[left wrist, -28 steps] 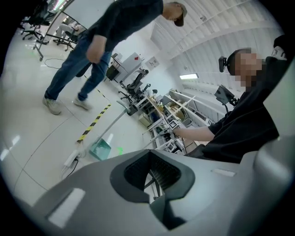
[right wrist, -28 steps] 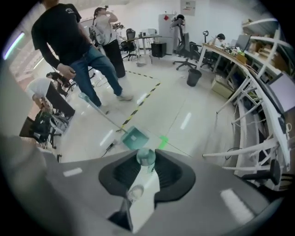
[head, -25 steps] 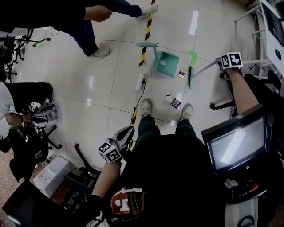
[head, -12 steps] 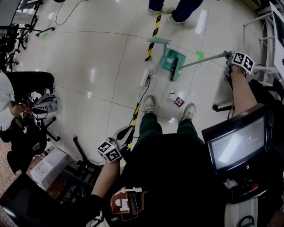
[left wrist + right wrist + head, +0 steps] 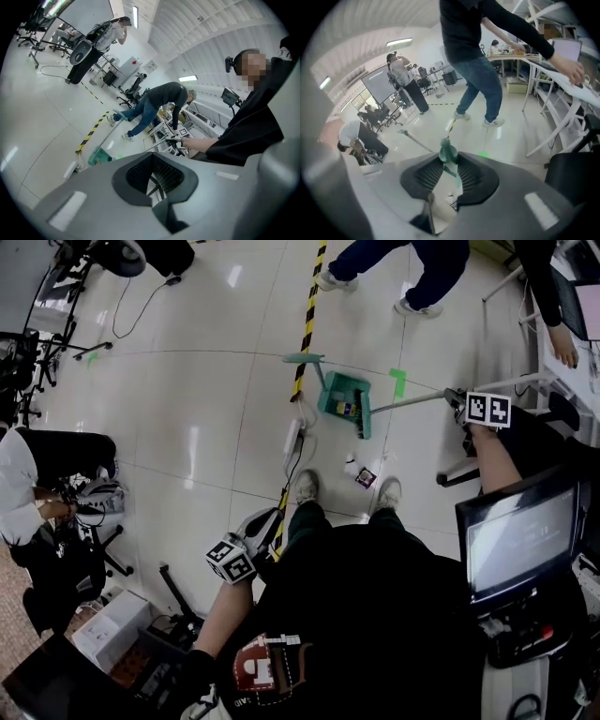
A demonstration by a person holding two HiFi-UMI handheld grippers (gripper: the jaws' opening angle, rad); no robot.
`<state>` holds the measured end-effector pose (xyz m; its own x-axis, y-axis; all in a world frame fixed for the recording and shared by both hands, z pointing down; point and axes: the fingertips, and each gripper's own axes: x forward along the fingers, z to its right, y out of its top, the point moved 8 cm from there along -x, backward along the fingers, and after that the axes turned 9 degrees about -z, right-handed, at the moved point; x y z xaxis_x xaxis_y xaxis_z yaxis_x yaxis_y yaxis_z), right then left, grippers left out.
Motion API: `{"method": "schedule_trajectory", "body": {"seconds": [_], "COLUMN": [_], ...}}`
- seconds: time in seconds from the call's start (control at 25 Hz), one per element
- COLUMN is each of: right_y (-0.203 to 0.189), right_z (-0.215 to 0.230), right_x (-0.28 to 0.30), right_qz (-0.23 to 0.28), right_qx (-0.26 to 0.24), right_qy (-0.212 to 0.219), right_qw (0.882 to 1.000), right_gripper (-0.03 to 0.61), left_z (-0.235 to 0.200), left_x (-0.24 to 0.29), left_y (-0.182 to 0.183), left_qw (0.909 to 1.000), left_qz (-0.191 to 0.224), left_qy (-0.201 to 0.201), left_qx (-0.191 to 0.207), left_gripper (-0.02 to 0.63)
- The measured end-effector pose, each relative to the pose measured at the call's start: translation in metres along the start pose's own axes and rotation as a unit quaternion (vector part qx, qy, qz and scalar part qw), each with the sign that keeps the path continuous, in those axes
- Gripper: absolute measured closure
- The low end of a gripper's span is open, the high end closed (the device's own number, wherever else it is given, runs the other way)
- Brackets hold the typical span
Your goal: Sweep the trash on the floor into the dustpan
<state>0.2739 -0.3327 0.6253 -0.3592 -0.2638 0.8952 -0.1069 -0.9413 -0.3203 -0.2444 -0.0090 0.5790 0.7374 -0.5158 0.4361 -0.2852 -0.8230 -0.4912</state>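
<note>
A green dustpan (image 5: 337, 395) stands on the white floor with small trash (image 5: 346, 410) lying in it; its long handle (image 5: 308, 359) points away. The broom's dark brush head (image 5: 364, 419) rests at the pan's right edge. The broom's silver pole (image 5: 412, 401) runs to my right gripper (image 5: 466, 401), which is shut on the green grip (image 5: 450, 157). A dark packet (image 5: 366, 478) and a white scrap (image 5: 351, 466) lie on the floor near my shoes. My left gripper (image 5: 251, 538) hangs by my left thigh, shut and empty; its view shows the dustpan (image 5: 98, 157).
A yellow-black tape line (image 5: 305, 334) runs past a white power strip (image 5: 293, 435) and its cable. A person's legs (image 5: 422, 273) stand beyond the pan. A chair base (image 5: 457, 472) and a monitor (image 5: 520, 540) are at the right. A seated person (image 5: 37, 465) is at the left.
The brush head has swept left from beside the dustpan to its mouth, and the yellow piece that lay next to the pan now lies inside it. My left gripper has stayed put.
</note>
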Motion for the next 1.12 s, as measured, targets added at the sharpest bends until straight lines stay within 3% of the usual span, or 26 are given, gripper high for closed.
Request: {"method": "schedule_trajectory", "body": {"seconds": [0.2,0.44,0.6,0.84,1.12], "right_y": [-0.033,-0.066,-0.097,-0.15,-0.253], "right_z": [0.008,0.026,0.028,-0.021,-0.102], "right_x": [-0.063,-0.125,-0.148,-0.183,-0.211], "right_qz": [-0.005,0.008,0.014,0.05,0.076], "right_qx": [-0.083,-0.125,-0.122,-0.145,-0.144], "right_qy": [-0.009,0.02,0.039,0.044,0.003], "right_qw": [0.996,0.992,0.992,0.987,0.987], "right_gripper": [0.488,0.488,0.488,0.488,0.489], "left_z": [0.048,0.114,0.142,0.124,0.102], "left_x": [0.031,0.068,0.059,0.012,-0.064], "left_y": [0.004,-0.004,-0.01,0.003,-0.015], "left_qw": [0.9994,0.9968,0.9954,0.9909,0.9825], "left_qz": [0.013,0.059,0.061,0.07,0.031], "left_qy": [-0.012,-0.016,-0.019,-0.039,-0.087], "left_qx": [0.031,0.052,0.072,0.108,0.162], "left_gripper": [0.62,0.62,0.62,0.62,0.62]}}
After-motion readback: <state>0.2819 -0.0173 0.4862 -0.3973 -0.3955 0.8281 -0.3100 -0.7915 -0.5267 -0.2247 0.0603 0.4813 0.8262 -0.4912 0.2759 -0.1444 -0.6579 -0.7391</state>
